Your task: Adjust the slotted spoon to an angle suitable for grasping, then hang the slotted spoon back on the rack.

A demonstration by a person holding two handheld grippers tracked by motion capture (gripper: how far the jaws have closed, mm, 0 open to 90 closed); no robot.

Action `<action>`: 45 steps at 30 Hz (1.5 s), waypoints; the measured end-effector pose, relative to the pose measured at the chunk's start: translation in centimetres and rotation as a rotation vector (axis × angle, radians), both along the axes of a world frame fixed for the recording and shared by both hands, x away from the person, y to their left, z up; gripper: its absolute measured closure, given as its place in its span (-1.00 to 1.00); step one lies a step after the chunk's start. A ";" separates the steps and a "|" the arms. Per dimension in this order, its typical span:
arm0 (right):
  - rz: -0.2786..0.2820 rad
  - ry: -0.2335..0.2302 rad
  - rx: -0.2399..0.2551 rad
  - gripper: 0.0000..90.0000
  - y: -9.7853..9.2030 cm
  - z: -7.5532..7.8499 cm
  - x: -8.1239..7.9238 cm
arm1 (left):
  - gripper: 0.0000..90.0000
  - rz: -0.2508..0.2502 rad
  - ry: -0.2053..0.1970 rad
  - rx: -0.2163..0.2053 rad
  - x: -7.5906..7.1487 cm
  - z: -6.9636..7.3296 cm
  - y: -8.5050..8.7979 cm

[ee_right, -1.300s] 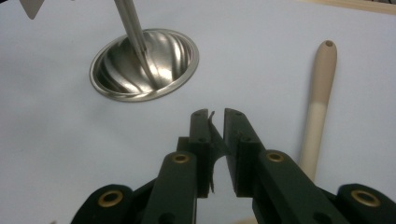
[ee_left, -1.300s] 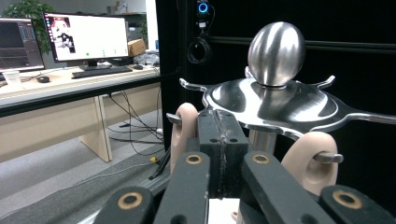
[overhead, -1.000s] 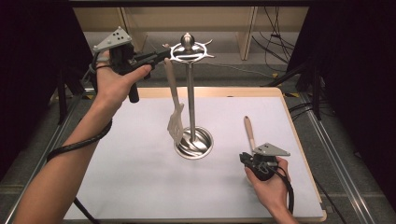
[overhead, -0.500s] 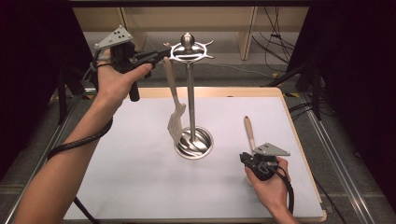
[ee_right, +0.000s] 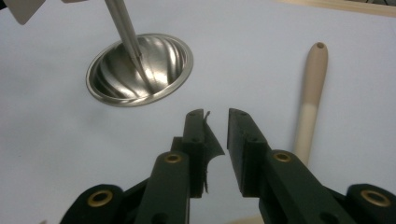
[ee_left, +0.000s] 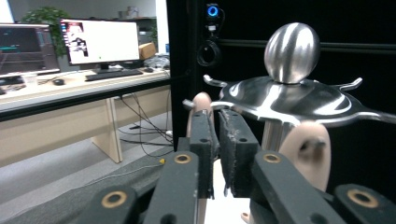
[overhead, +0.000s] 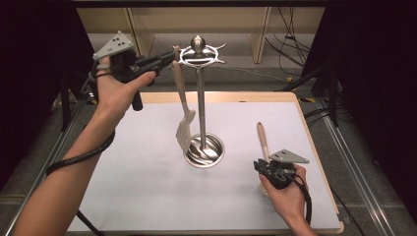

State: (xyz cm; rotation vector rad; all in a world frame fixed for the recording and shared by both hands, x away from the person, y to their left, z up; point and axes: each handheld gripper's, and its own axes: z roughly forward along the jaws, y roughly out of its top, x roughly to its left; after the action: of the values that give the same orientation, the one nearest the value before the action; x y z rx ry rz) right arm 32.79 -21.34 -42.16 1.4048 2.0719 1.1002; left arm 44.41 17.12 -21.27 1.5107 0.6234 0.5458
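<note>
Spatula hung on stand; both sets of jaws just eased apart.

My left gripper (overhead: 164, 60) is up at the stand's (overhead: 200, 105) top disc, where the spatula (overhead: 183, 115) hangs from a hook with its blade just above the base bowl. In the left gripper view my jaws have just been opening to a narrow gap with the handle tip (ee_left: 201, 103) just beyond them, so I judge the spatula released and bearing on the hook. My right gripper (ee_right: 215, 122) sits low over the tabletop (overhead: 123, 167); its jaws have also just parted, nothing between them. The second utensil (overhead: 262, 140) lies just beside it, my likely next pick.
</note>
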 end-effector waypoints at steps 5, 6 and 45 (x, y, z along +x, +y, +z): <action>-0.019 0.022 0.028 0.66 -0.3 0.2 0.2 | 0.72 0.020 -0.011 0.017 -1.2 -0.7 1.5; -0.014 -0.010 0.013 0.65 -0.5 0.2 0.4 | 0.70 0.031 -0.009 0.020 -1.4 -1.0 1.8; -0.118 0.445 -0.112 0.56 -3.5 0.2 7.6 | 0.20 0.059 0.075 0.035 -4.6 -6.9 4.4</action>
State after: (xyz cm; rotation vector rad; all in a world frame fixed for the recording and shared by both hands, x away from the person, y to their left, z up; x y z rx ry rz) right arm 40.39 -24.86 -41.99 1.8143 2.2627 0.6539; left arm 39.80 21.54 -28.13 1.5554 0.7220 0.5497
